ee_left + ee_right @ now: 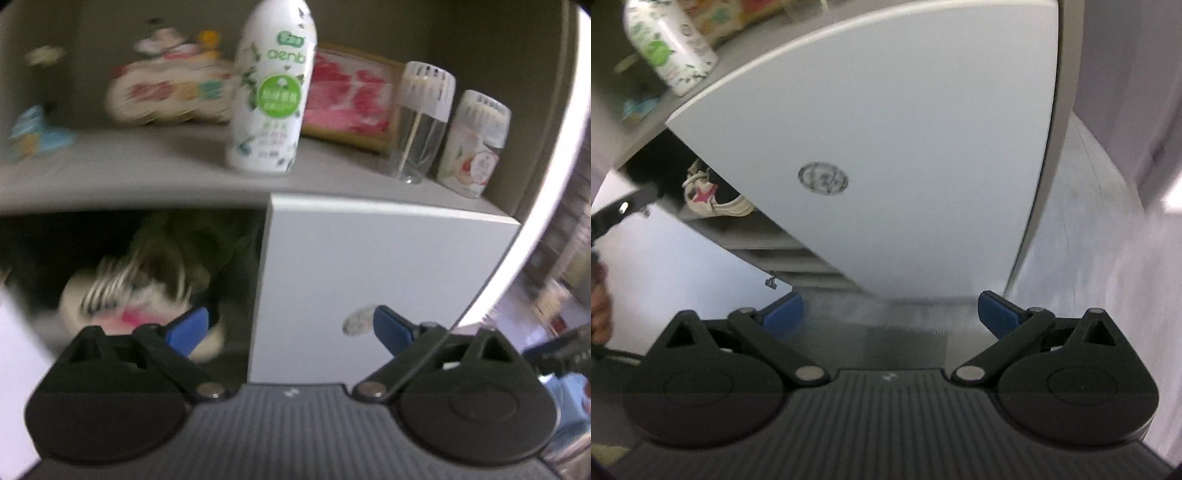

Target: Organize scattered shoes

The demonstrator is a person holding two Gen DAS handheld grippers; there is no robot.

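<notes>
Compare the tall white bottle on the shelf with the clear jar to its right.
The white bottle is opaque and printed with green leaves and a green label; the clear jar is see-through with a slotted white cap. The bottle is taller and stands further forward. Both stand upright on the same shelf.

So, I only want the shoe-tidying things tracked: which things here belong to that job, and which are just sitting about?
Job: white sneaker with pink star, in the open cabinet compartment; cabinet door; both open grippers.

Lying about: white spray bottle, two air fresheners, pink picture.
</notes>
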